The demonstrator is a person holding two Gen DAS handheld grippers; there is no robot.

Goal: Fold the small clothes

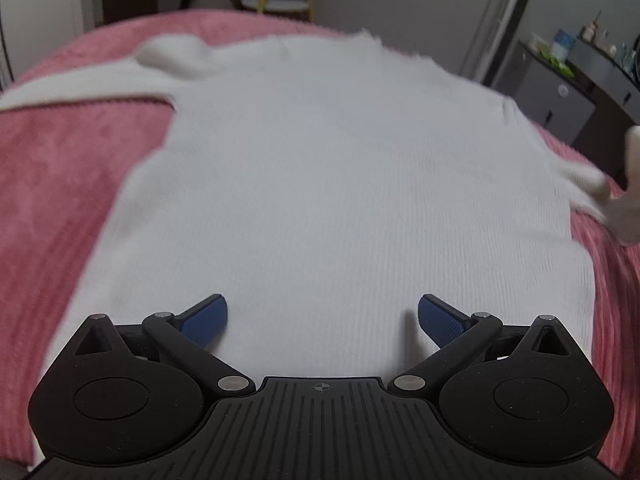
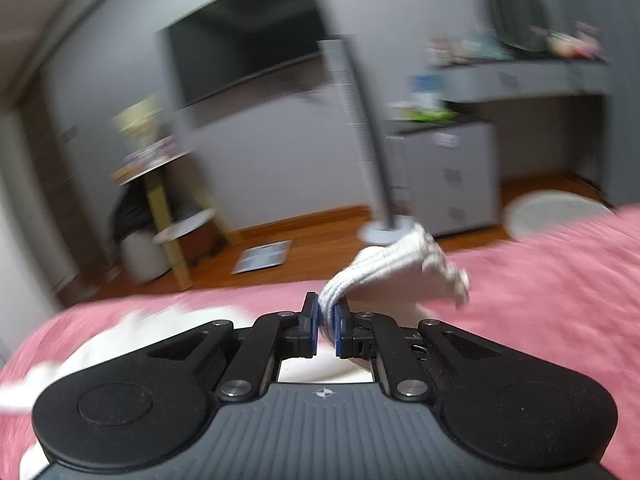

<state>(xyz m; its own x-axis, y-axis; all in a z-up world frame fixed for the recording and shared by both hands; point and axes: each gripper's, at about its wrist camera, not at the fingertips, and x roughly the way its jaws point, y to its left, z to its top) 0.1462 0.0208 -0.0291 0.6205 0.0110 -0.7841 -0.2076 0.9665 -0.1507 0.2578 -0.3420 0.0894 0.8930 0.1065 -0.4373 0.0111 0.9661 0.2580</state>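
A white ribbed sweater [image 1: 320, 184] lies flat on a pink bedspread [image 1: 60, 184], its left sleeve stretched out to the far left. My left gripper [image 1: 322, 314] is open and empty, hovering over the sweater's near hem. In the right wrist view, my right gripper [image 2: 327, 320] is shut on the sweater's right sleeve [image 2: 396, 264], whose cuff sticks up and to the right past the fingers. That lifted sleeve also shows at the right edge of the left wrist view [image 1: 624, 204].
The pink bedspread [image 2: 540, 288] covers the bed. Beyond it are a wooden floor, a yellow side table [image 2: 168, 208], a tall grey pole on a round base [image 2: 360, 140], a grey cabinet [image 2: 448, 176] and a wall TV [image 2: 248, 36].
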